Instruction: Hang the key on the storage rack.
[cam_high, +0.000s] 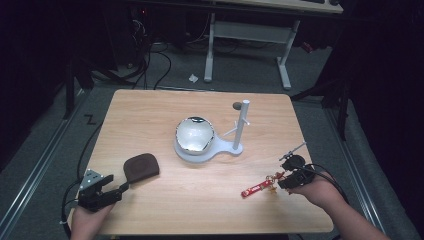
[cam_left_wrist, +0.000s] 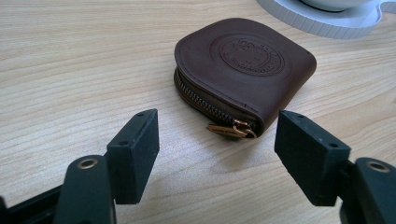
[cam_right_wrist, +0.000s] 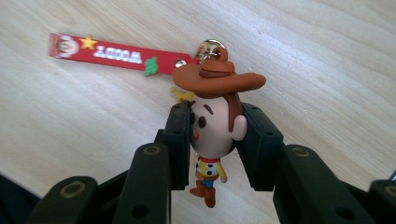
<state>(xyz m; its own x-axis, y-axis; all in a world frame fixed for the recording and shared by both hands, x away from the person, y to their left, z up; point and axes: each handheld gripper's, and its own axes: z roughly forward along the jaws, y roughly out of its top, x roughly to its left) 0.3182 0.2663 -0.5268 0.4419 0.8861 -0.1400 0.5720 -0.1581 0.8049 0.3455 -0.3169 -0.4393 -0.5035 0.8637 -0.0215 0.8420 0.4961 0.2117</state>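
Broadly, a pale wooden table (cam_high: 165, 105) spreads out before me, seen from above. Near its middle stands a white stand (cam_high: 235, 145) with an upright post, and a shiny round bowl (cam_high: 194, 134) sits on its base. On the left half of the table, toward me, lies a small brown leather coin pouch (cam_left_wrist: 245, 70), flat, its zip edge and brass pull facing my left gripper (cam_left_wrist: 217, 156). That gripper rests low at the near left corner of the table, its jaws spread wide and empty, with the pouch just beyond the tips and not touched. My left hand (cam_high: 90, 217) comes in from the bottom edge and grips it from behind. At the near right, my right gripper (cam_right_wrist: 217, 142) is clamped on a small cowboy figure keychain (cam_right_wrist: 215, 126): the two black pads press on either side of its round head, below the wide brown hat, and its little body hangs down between the jaws. From the metal ring above the hat a red strap (cam_right_wrist: 100, 52) with white lettering trails away across the wood. My right hand (cam_high: 320, 192) reaches in from the lower right, the forearm angled toward the table's middle.
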